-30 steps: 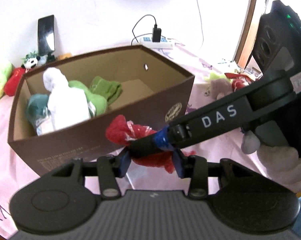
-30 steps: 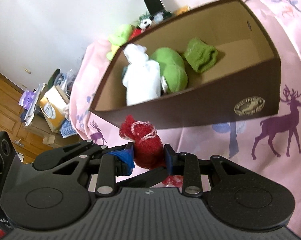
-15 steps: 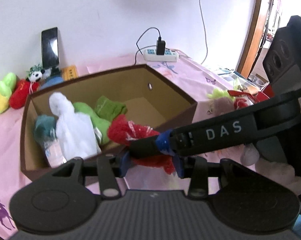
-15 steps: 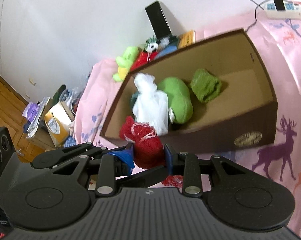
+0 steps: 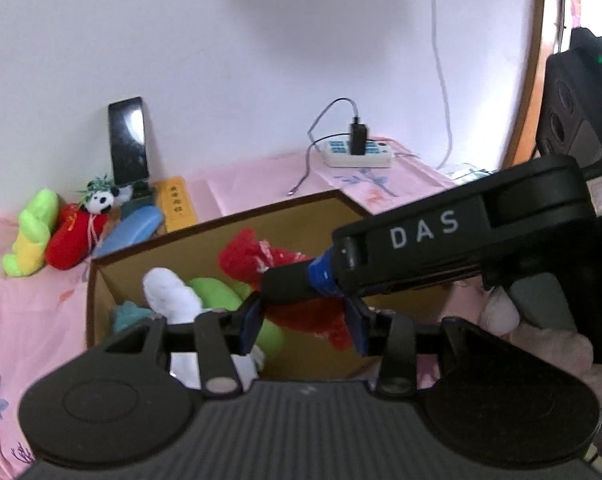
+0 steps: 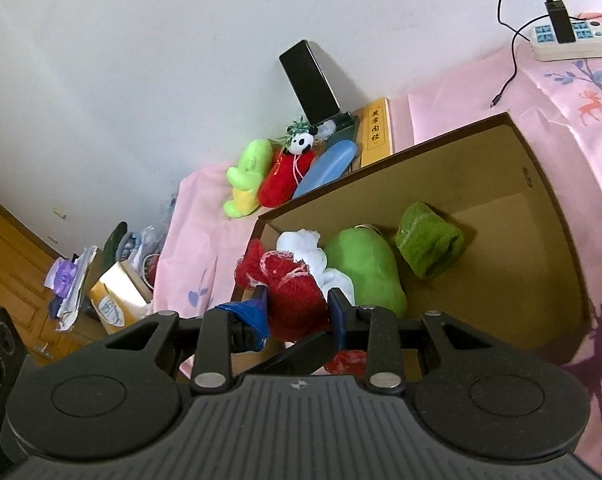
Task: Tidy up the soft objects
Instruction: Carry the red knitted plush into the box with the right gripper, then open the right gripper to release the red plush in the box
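Note:
A red knitted soft toy [image 6: 293, 292] with pale trim is clamped between the blue pads of my right gripper [image 6: 297, 312]. In the left wrist view the same red toy [image 5: 301, 316] also sits pinched in my left gripper [image 5: 304, 322], and the right gripper's black finger [image 5: 421, 236] crosses over it. The toy hangs above the near left part of the open brown cardboard box [image 6: 461, 132]. Inside the box lie a white plush [image 6: 301, 244], a green plush [image 6: 361, 264] and a folded green cloth [image 6: 429, 240].
Behind the box, against the wall, are a yellow-green plush [image 6: 247, 176], a red plush with a panda [image 6: 285, 176], a blue case [image 6: 329, 168], a yellow book and a propped phone [image 6: 309, 80]. A power strip [image 6: 569, 40] with a cable lies far right. A pink plush [image 5: 541, 340] lies right of the box.
Both grippers have risen with the red toy, from in front of the box's front wall to above its open top. The grip on the toy looks unchanged.

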`<act>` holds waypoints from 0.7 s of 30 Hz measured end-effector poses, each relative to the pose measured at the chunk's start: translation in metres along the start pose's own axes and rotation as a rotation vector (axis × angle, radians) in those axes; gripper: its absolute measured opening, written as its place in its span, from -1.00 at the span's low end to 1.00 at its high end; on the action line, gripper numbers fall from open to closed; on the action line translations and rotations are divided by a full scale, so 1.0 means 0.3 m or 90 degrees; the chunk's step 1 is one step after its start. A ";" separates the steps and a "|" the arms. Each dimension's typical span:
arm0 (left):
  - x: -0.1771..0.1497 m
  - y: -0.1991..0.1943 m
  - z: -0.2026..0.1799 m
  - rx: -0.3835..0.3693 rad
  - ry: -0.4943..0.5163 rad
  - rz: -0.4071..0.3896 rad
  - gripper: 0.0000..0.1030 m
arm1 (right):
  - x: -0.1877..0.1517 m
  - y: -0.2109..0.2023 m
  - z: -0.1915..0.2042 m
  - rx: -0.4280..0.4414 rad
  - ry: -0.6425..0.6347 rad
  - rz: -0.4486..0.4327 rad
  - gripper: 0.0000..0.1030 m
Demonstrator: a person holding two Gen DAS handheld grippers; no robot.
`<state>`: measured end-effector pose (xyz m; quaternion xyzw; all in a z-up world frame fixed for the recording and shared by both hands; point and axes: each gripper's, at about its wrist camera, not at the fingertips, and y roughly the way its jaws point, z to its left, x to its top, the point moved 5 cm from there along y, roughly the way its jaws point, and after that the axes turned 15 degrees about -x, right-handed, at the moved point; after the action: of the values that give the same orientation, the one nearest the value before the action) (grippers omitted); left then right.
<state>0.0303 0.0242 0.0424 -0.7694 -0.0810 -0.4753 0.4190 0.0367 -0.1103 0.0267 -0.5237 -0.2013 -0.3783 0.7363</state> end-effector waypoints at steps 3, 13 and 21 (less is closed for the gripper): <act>-0.010 0.018 0.048 0.013 -0.011 0.005 -0.08 | 0.004 0.051 0.007 -0.003 0.014 0.017 -0.70; -0.093 0.018 0.209 0.088 -0.066 0.022 -0.03 | -0.015 0.220 0.054 0.034 0.066 0.111 -0.68; -0.128 0.006 0.301 0.146 -0.084 0.035 0.05 | -0.029 0.295 0.057 0.083 0.126 0.172 -0.65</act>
<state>0.0707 0.0987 -0.0073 -0.7480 -0.1413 -0.3996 0.5107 0.1008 -0.0770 -0.0277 -0.4575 -0.0797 -0.3119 0.8289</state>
